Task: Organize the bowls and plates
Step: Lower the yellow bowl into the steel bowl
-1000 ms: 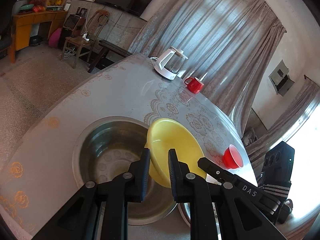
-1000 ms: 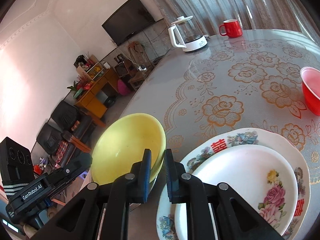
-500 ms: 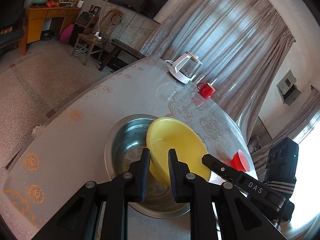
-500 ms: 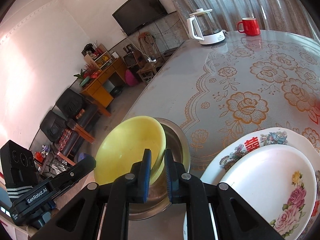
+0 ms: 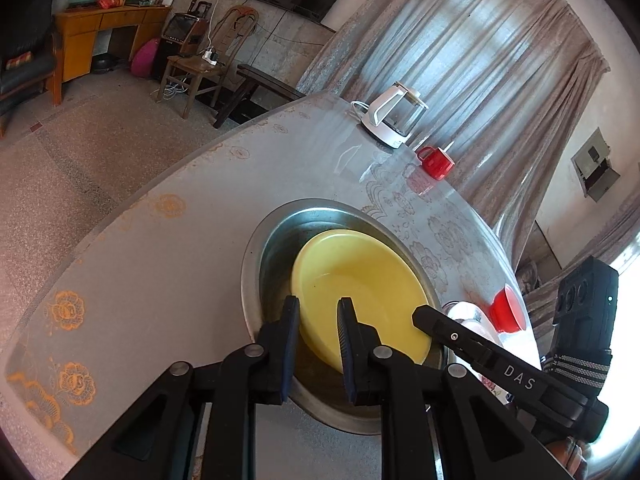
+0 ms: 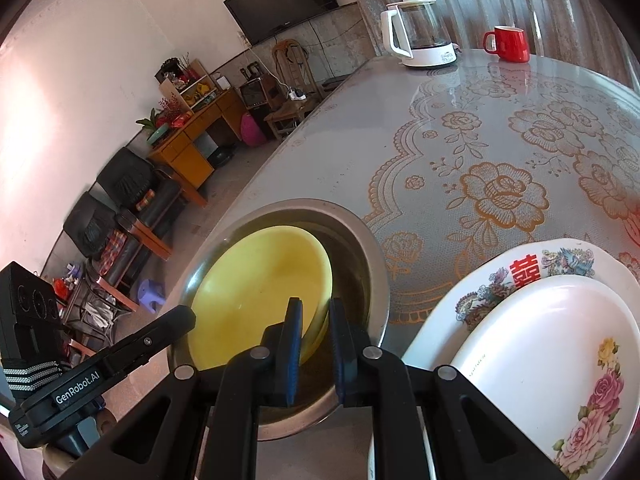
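Note:
A yellow bowl (image 5: 360, 280) sits low inside a large steel basin (image 5: 256, 248) on the table; it also shows in the right wrist view (image 6: 256, 280), inside the basin (image 6: 368, 248). My left gripper (image 5: 318, 322) grips the bowl's near rim, one finger inside and one outside. My right gripper (image 6: 314, 322) grips the opposite rim the same way. Two stacked flowered plates (image 6: 552, 344) lie to the right of the basin.
A white kettle (image 5: 394, 118) and a red mug (image 5: 436, 162) stand at the table's far side. A red cup (image 5: 506, 312) sits beyond the basin, near the plates. The table edge curves close on the left of the basin.
Both grippers have lowered the yellow bowl from above the basin down into it, still holding its rim on both sides.

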`<control>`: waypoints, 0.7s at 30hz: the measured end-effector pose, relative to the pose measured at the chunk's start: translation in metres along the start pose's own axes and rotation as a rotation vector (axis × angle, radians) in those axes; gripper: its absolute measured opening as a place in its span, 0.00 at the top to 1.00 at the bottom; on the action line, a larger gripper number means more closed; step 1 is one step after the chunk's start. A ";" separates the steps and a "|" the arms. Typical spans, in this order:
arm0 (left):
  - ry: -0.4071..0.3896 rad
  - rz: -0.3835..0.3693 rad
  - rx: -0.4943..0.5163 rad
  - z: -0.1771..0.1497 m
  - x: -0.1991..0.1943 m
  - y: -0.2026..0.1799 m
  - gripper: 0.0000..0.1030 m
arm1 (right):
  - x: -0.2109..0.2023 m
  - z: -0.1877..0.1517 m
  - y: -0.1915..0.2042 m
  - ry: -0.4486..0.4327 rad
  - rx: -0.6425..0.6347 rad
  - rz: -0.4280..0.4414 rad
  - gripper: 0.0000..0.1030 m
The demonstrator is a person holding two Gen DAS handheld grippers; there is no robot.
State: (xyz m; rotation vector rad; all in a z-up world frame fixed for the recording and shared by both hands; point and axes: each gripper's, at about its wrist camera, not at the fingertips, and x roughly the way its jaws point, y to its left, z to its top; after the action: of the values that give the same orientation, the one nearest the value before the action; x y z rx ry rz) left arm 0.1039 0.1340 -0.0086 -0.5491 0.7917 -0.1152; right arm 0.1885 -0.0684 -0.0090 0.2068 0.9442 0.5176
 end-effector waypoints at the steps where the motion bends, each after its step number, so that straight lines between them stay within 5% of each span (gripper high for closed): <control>1: 0.004 -0.007 0.003 -0.001 0.000 -0.002 0.83 | 0.002 0.000 0.001 0.006 -0.011 -0.011 0.88; 11: -0.009 -0.024 0.065 -0.005 -0.003 -0.016 0.80 | 0.010 -0.007 0.018 0.024 -0.102 -0.058 0.84; 21: -0.050 -0.028 0.036 -0.005 -0.020 -0.010 0.71 | 0.005 -0.017 0.036 -0.029 -0.233 -0.233 0.88</control>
State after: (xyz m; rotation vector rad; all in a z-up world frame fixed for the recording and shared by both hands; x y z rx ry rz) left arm 0.0872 0.1290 0.0060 -0.5275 0.7322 -0.1403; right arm 0.1650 -0.0357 -0.0078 -0.1052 0.8592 0.4034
